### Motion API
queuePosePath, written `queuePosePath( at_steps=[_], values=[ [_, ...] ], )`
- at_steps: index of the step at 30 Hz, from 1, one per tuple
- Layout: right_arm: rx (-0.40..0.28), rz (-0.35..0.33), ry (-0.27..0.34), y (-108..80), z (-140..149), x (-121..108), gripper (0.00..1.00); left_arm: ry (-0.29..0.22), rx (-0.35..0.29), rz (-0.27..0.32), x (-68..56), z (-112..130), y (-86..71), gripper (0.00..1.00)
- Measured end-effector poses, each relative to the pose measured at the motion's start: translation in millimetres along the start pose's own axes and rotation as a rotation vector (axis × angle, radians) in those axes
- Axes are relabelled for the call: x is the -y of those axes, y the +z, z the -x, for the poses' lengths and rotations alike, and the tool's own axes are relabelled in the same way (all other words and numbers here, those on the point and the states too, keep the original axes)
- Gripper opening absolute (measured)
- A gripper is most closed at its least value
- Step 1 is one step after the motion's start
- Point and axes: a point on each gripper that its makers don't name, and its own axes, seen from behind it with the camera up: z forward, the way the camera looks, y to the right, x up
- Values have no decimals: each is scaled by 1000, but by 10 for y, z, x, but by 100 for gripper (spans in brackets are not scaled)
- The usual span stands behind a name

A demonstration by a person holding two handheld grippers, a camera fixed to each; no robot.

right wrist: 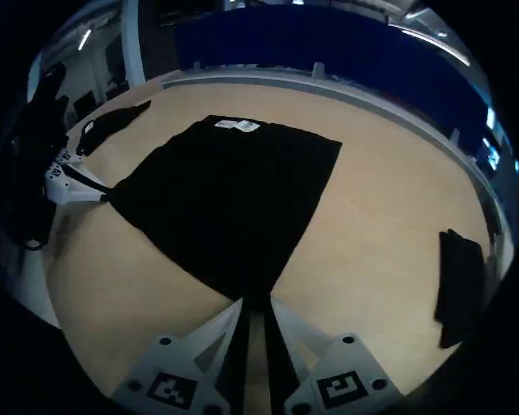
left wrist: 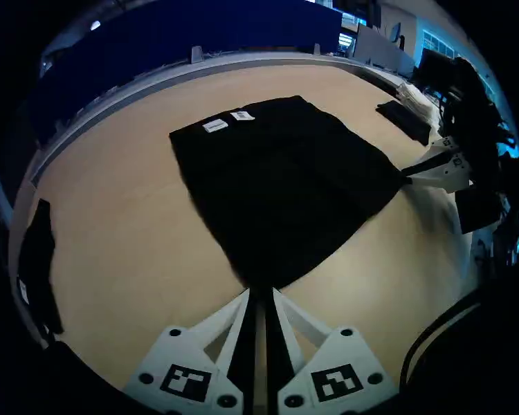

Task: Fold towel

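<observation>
**Towel and labels.** The black towel (left wrist: 287, 180) lies spread flat on the table (left wrist: 121, 207), with one corner reaching each of my grippers. Two white tags (left wrist: 216, 125) sit side by side at its far edge. In the right gripper view the tags (right wrist: 246, 126) lie at the same edge, and their print is too small to read. Square black-and-white markers (left wrist: 187, 382) sit on the finger bases and carry a pattern, not writing.

**Left gripper** (left wrist: 259, 294). I hold it low, aimed across the table. Its fingers are drawn together and pinch the towel's near corner. In the right gripper view the left gripper (right wrist: 106, 197) lies level at the left, with its tips on a side corner of the towel (right wrist: 232, 200).

**Right gripper** (right wrist: 257, 301). It has the same pose, with its fingers closed on the corner nearest it. In the left gripper view the right gripper (left wrist: 406, 178) grips the corner at the right. My hand behind it is a dark mass, so I cannot tell its pose.

**Surroundings.** A dark cloth (left wrist: 38, 263) hangs at the table's left edge. A second cloth (left wrist: 405, 121) lies at the far right. A blue partition (left wrist: 190, 34) stands behind the table.
</observation>
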Motion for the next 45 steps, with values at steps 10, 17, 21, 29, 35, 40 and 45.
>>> queuePosePath(
  at_steps=[10,17,21,29,35,40,45],
  values=[
    [-56,-9,3,-176,-289,-16,13,-53,-39,-10,57,-175,-193,8],
    [-100,-17,7,-364,-516,15,13,-76,-72,-23,77,-332,-410,8],
    [-119,-22,11,-519,-615,39,13,-98,-84,-22,69,-393,-555,8],
    [-139,-41,5,-829,-747,124,13,-145,-97,-20,32,-463,-875,8],
    [-149,-53,19,-970,-837,156,13,-160,-104,-18,-27,-504,-1080,8],
    [-145,-54,21,-986,-842,142,13,-170,-102,-12,-79,-499,-1119,8],
    [-142,-53,17,-951,-881,116,13,-175,-109,-14,-64,-556,-1076,8]
  ],
)
